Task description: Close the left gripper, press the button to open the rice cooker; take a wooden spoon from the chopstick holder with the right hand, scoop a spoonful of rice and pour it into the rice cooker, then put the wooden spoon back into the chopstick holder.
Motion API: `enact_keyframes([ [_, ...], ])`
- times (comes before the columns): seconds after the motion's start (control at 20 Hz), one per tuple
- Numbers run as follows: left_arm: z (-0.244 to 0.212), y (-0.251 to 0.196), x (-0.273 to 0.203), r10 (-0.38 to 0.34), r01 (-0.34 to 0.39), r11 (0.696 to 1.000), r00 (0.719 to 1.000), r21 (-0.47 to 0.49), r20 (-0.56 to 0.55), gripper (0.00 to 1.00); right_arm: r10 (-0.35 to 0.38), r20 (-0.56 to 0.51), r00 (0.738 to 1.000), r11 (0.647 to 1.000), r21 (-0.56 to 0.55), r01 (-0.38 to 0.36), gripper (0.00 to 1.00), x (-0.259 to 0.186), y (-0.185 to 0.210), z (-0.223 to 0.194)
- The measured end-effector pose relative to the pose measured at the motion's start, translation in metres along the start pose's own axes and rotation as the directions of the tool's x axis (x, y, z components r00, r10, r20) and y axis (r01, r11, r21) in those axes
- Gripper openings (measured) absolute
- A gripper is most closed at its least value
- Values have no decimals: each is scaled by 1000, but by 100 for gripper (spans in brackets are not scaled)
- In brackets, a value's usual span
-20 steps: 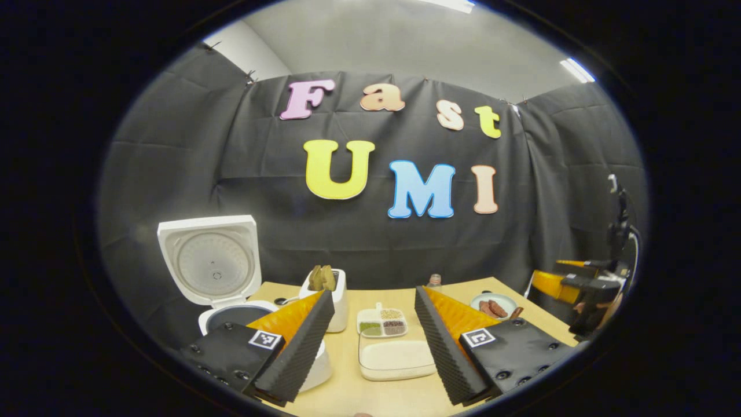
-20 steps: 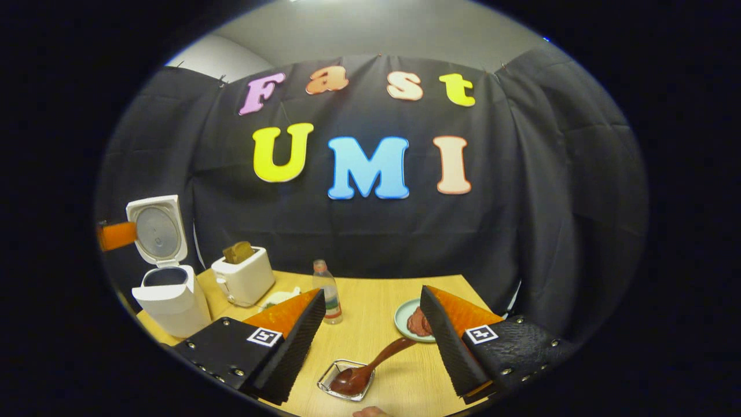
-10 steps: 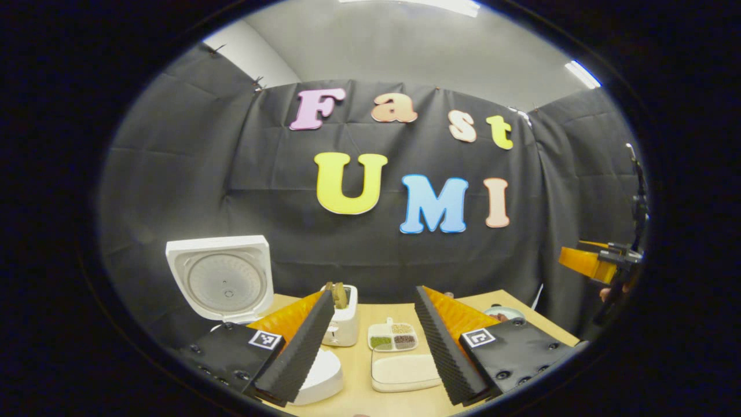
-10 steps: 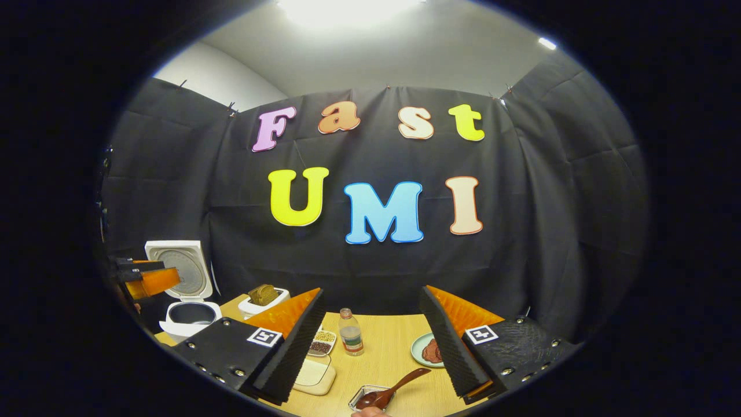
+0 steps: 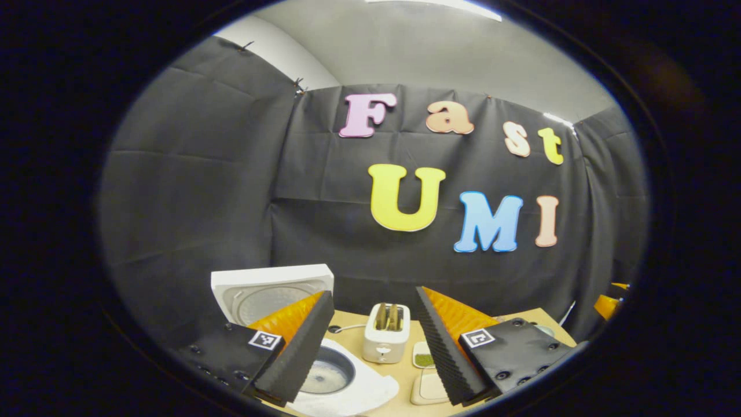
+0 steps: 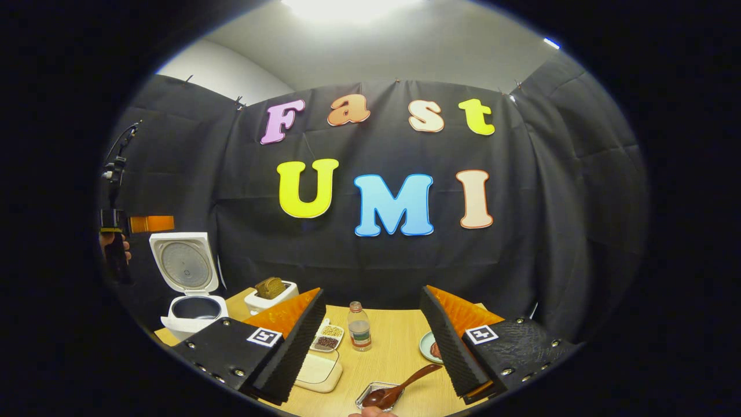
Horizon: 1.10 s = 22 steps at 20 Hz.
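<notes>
The white rice cooker [image 5: 347,389] stands open below my left gripper [image 5: 373,347], its lid [image 5: 272,291] upright and the inner pot bare. That gripper is open and holds nothing. From the right gripper view the rice cooker [image 6: 188,310] sits at the table's far left, and the left gripper [image 6: 149,223] hovers above its lid [image 6: 185,263] in a hand [image 6: 113,243]. My right gripper [image 6: 373,347] is open, empty, above the table. A brown wooden spoon [image 6: 399,387] lies with its bowl in a small glass dish [image 6: 370,399] below it. A white tray of rice [image 6: 315,370] sits left of the dish.
A toaster [image 5: 386,333] with bread stands right of the cooker. A divided dish of beans [image 6: 327,337], a small bottle [image 6: 359,326] and a plate of meat [image 6: 430,347] stand on the wooden table [image 6: 399,341]. The rice tray [image 5: 428,387] lies near the left gripper's right finger.
The left gripper has swung left and come over the cooker, so the pot now lies under its fingers. The right gripper rose and drew back from the spoon. The spoon stayed in its dish.
</notes>
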<state>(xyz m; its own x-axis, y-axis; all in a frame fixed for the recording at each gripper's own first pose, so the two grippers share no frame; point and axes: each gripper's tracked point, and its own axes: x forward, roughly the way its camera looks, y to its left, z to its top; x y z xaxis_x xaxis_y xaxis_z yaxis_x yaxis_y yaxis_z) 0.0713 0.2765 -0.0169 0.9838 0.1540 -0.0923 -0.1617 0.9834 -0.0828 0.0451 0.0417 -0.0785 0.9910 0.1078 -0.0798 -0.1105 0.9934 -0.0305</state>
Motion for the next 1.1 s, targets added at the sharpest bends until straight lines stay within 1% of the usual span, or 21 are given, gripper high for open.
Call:
enact_keyframes([
  [0.15,15,38,27,65,-65,997,998,-42,2,96,-24,-17,1000,1000,1,24,99,5,-8,-8],
  [0.3,23,72,53,144,-144,988,990,-52,7,97,-41,-48,998,999,-1,41,99,11,-13,-19],
  [0.4,32,91,74,195,-194,979,981,-60,21,96,-50,-57,997,999,-3,50,99,15,-17,-22],
  [0.55,37,124,106,274,-273,961,962,-39,19,96,-60,-71,996,998,-7,60,99,20,-19,-27],
  [0.6,35,136,117,299,-299,953,954,-40,10,97,-64,-76,995,998,-9,64,99,22,-20,-28],
  [0.65,34,147,129,319,-319,946,948,-61,0,97,-70,-83,994,998,-11,70,99,24,-22,-30],
  [0.7,30,156,139,337,-336,937,942,-93,-11,98,-75,-90,993,997,-10,75,99,25,-23,-33],
  [0.75,26,165,147,354,-354,928,935,-113,-24,97,-81,-89,993,997,-4,81,99,27,-25,-33],
  [0.8,20,177,154,375,-377,919,926,-113,-43,97,-86,-88,992,996,0,86,99,29,-26,-32],
  [0.95,-2,200,186,406,-415,907,907,-72,-111,97,-98,-88,991,995,-3,98,99,31,-29,-32],
  [1.05,-14,208,198,419,-430,901,897,-58,-141,97,-104,-88,991,995,-5,104,99,34,-29,-31],
  [1.1,-17,206,205,419,-432,900,895,-61,-154,97,-109,-89,990,994,-7,109,99,34,-30,-32],
])
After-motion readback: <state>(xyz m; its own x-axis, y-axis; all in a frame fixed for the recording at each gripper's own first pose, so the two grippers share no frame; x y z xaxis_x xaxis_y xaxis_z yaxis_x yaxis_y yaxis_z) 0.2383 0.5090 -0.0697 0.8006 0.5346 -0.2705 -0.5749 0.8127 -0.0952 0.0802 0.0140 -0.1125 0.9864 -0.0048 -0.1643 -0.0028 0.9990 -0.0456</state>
